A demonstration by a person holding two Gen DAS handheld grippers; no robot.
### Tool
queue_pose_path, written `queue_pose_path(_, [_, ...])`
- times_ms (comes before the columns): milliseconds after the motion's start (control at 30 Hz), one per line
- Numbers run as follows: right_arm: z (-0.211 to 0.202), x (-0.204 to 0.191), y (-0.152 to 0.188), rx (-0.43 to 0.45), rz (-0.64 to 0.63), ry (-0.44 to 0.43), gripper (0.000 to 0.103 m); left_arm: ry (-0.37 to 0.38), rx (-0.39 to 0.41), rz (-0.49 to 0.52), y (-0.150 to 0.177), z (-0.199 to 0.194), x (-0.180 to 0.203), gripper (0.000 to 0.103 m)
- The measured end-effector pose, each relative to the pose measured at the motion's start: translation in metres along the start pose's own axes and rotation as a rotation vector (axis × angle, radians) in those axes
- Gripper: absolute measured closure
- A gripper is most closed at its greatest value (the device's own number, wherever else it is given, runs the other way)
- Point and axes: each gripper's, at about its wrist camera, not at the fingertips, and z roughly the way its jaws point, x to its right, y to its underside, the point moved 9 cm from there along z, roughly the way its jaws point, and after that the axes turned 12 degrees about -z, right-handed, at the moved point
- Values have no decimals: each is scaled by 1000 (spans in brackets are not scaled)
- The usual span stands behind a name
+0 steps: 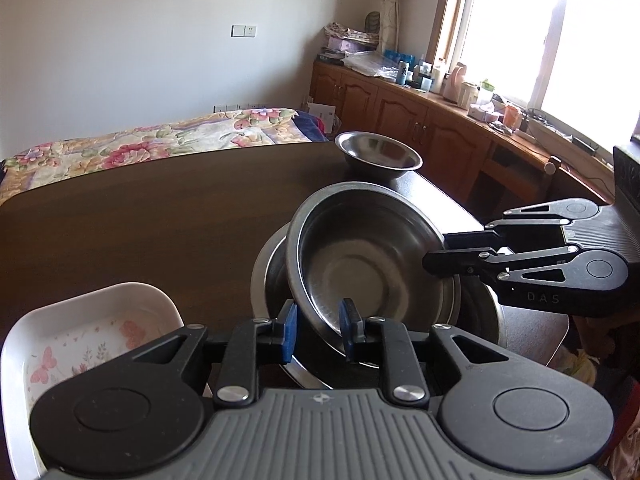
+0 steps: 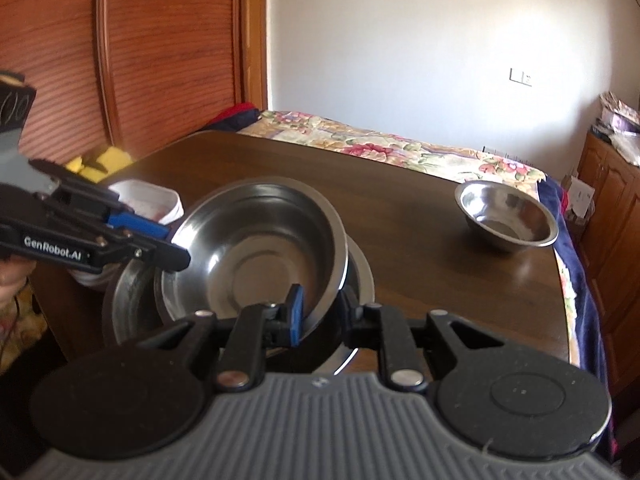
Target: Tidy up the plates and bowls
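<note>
On the table (image 1: 140, 208), both the left gripper (image 1: 318, 330) and right gripper (image 2: 320, 312) clamp the tilted bowl's (image 1: 372, 256) rim, above another bowl (image 1: 480, 312).

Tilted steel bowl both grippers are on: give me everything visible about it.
The tilted steel bowl is round, shiny metal, empty, with a flat circular base and a rolled rim. It leans at an angle inside a larger steel bowl on the dark wooden table, not seated flat. The left gripper pinches its near rim between blue pads; the right gripper grips the opposite rim. A smaller steel bowl sits apart behind it.
</note>
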Motion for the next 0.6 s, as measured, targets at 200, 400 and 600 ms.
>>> queue_pose_path(200, [1,-5,-3,-39,-86,-4,81,-9,2,11,-1,0,1,76])
queue_pose_path(400, [4,-12,-4,-95,-188,-22,83,-26,0,46,1,1,5,75])
queue_pose_path(600, [5,-15,-6,-121,-243,-30,83,-47,7,71,1,4,6,73])
